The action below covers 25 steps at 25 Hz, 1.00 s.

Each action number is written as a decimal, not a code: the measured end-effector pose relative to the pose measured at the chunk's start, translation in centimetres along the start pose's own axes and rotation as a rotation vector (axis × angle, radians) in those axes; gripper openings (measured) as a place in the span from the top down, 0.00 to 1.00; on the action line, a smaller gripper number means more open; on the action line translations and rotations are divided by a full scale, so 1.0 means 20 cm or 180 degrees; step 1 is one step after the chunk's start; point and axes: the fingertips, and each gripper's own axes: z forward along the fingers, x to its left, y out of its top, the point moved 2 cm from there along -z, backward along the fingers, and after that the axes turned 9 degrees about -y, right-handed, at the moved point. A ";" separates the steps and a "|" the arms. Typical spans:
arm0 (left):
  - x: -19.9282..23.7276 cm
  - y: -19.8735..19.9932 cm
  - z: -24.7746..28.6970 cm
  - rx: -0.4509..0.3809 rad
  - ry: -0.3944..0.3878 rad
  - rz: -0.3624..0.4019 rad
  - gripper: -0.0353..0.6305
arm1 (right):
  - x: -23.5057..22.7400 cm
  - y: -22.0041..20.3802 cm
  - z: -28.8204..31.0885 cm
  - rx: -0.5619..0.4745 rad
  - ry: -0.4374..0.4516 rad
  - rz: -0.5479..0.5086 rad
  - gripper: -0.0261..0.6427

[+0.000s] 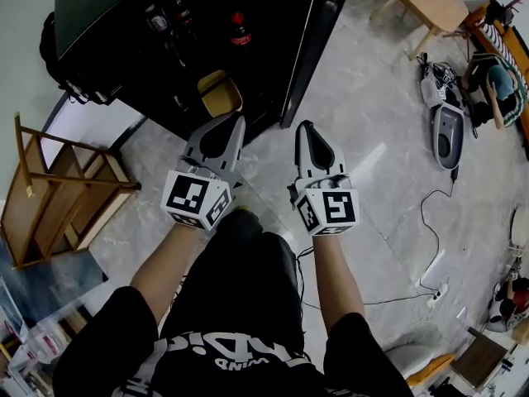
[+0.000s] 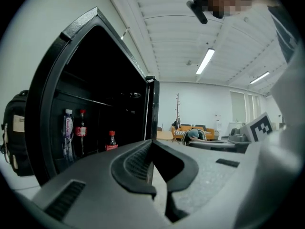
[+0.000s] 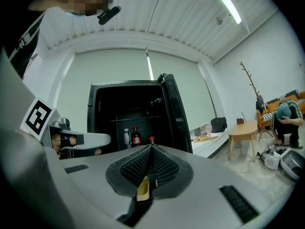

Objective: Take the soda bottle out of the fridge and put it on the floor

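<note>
Since the black box-shaped fridge stands with its door open, we see three bottles upright inside: short dark red-capped soda bottle toward the door side, taller dark red-capped soda bottle and clear white-capped bottle beyond. Both forearms reach forward, level. Left grey gripper and right grey gripper have jaws pressed together, nothing held, short of the fridge.

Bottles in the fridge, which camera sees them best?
The left gripper view: three bottles stand side-on and biggest in the open fridge. The right gripper view shows them smaller, farther away. The head view looks down from above; only one red-capped bottle is clear.
</note>
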 end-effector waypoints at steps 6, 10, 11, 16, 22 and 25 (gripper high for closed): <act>0.04 -0.07 0.04 0.0036 0.0001 0.0010 0.94 | 0.00 -0.06 0.12 -0.0014 0.0124 0.0053 0.93; 0.06 -0.10 0.06 0.0067 0.0014 -0.0001 0.94 | 0.02 -0.09 0.19 0.0067 0.0278 0.0010 0.93; 0.07 -0.11 0.06 0.0076 0.0019 -0.0006 0.94 | 0.02 -0.10 0.20 0.0072 0.0316 0.0008 0.92; 0.08 -0.14 0.07 0.0115 0.0002 -0.0051 0.94 | 0.06 -0.14 0.26 0.0148 0.0532 0.0001 0.56; 0.10 -0.17 0.06 0.0155 0.0007 -0.0073 0.94 | 0.08 -0.20 0.35 0.0288 0.0530 -0.0077 0.46; 0.12 -0.19 0.06 0.0176 0.0001 -0.0080 0.94 | 0.11 -0.23 0.45 0.0336 0.0598 -0.0087 0.46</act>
